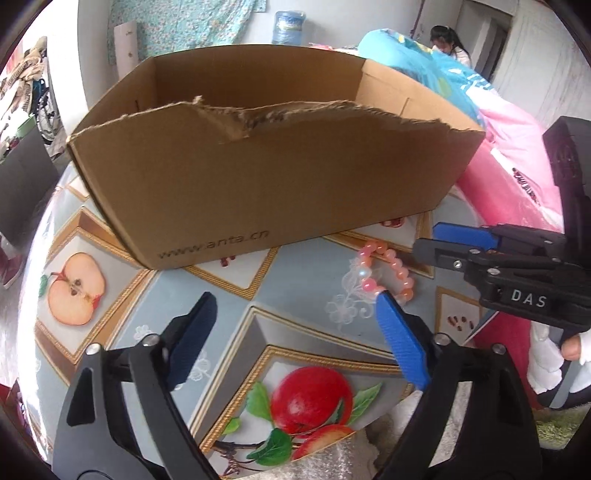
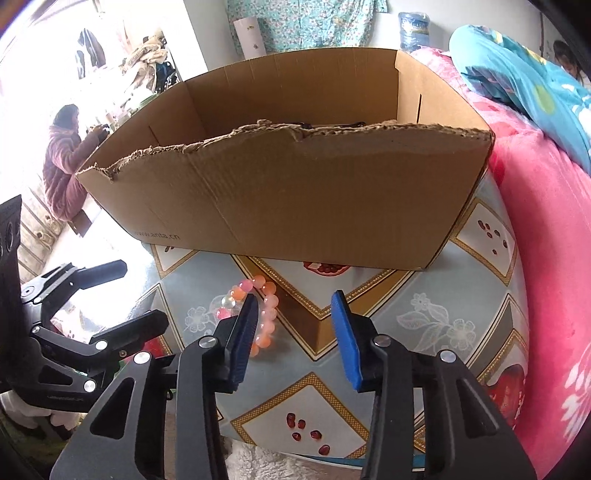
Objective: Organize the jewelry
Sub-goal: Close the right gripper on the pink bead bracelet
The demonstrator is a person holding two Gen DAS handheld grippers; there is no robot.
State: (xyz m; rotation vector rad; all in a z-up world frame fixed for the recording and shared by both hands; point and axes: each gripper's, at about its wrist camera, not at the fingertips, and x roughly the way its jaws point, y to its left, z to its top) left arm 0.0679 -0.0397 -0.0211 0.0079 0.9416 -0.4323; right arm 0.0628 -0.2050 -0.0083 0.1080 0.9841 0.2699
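A pink and orange bead bracelet lies on the fruit-patterned tablecloth just in front of an open cardboard box. My left gripper is open and empty, its right fingertip touching or just over the bracelet's near edge. My right gripper is open and empty; the bracelet lies by its left finger, partly hidden behind it. The box has a torn front rim. The right gripper also shows in the left wrist view, to the right of the bracelet.
A pink blanket and blue bedding lie right of the table. The left gripper shows at the left edge of the right wrist view. People sit in the background. A water jug stands behind the box.
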